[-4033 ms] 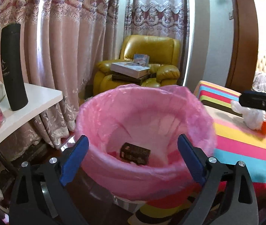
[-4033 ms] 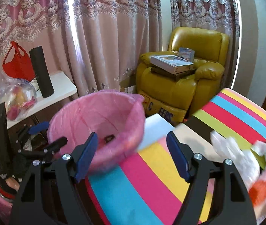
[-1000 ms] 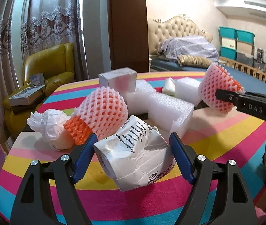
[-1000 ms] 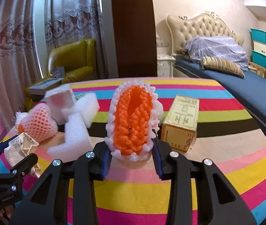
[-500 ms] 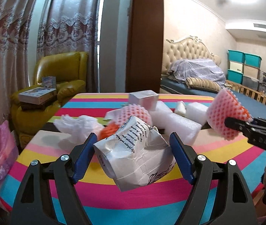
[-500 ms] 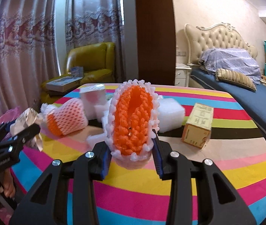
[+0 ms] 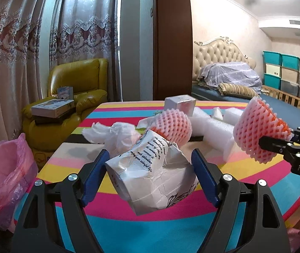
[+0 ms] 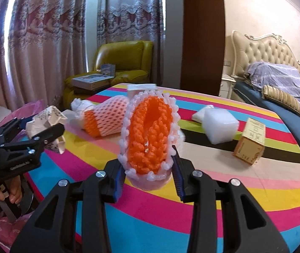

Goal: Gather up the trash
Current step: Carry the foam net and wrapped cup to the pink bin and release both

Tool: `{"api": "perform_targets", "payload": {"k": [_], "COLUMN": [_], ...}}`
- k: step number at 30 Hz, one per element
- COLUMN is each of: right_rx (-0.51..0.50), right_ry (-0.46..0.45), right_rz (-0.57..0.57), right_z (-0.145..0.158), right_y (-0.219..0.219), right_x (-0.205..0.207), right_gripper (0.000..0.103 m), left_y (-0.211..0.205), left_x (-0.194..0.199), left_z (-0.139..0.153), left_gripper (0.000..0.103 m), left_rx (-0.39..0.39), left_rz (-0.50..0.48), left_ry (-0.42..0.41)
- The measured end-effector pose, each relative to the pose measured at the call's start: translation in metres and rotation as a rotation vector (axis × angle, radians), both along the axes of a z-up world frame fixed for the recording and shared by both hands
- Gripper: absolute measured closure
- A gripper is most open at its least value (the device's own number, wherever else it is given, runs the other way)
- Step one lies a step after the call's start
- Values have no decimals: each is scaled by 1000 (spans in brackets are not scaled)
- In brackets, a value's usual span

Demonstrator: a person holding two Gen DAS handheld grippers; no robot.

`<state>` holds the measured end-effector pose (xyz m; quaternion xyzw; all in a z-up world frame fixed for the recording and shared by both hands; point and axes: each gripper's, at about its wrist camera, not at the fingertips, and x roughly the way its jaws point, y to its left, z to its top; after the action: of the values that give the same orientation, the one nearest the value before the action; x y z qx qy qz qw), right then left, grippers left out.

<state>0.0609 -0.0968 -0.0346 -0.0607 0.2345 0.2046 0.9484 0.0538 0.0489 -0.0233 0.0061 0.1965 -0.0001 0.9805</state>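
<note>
My left gripper (image 7: 150, 175) is shut on a crumpled white printed paper package (image 7: 154, 181), held above the near edge of the striped table (image 7: 171, 227). My right gripper (image 8: 148, 168) is shut on a pink-and-orange foam fruit net (image 8: 150, 135), squeezed between its blue pads. Each view catches the other tool: the right gripper (image 7: 276, 140) carries the net (image 7: 257, 132) at the right, and the left gripper (image 8: 40, 125) carries the paper (image 8: 46, 116) at the left. A pink-lined trash bin (image 7: 4, 172) stands low at the left, beside the table.
On the table lie a second foam net (image 7: 175, 124), a white plastic wad (image 7: 111, 135), white foam blocks (image 8: 219, 126), a silver box (image 7: 179, 103) and a brown carton (image 8: 251, 143). A yellow armchair (image 7: 76, 84) sits behind the bin; a bed (image 7: 230, 78) lies far right.
Both grippers have drawn back from the table's litter and swung left, each keeping its hold. The pink bin has come into the left wrist view.
</note>
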Motion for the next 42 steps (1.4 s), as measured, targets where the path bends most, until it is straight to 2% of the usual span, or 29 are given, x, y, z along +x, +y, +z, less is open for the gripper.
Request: {"api": "perform_targets", "payload": {"k": [9, 18, 22, 26, 35, 42], "right_rx": [-67, -151, -179, -177, -178, -184], "right_ry": [-23, -38, -39, -16, 13, 13], "right_rz": [129, 265, 318, 382, 541, 605], "right_z": [-1, -4, -3, -1, 12, 24], "right_y": [38, 86, 106, 128, 203, 263], "right_x": [-14, -24, -26, -26, -18, -1], "right_gripper": [65, 65, 65, 65, 65, 65], "left_y": [33, 85, 111, 145, 216, 259], "left_x": [-18, -48, -63, -80, -112, -115], "left_z": [7, 18, 17, 18, 26, 24], "left_gripper": [28, 28, 28, 28, 28, 28], "left_rx": [7, -12, -19, -68, -124, -124], "left_rz": [54, 164, 230, 301, 466, 572], "left_ry": [-14, -47, -43, -40, -60, -39]}}
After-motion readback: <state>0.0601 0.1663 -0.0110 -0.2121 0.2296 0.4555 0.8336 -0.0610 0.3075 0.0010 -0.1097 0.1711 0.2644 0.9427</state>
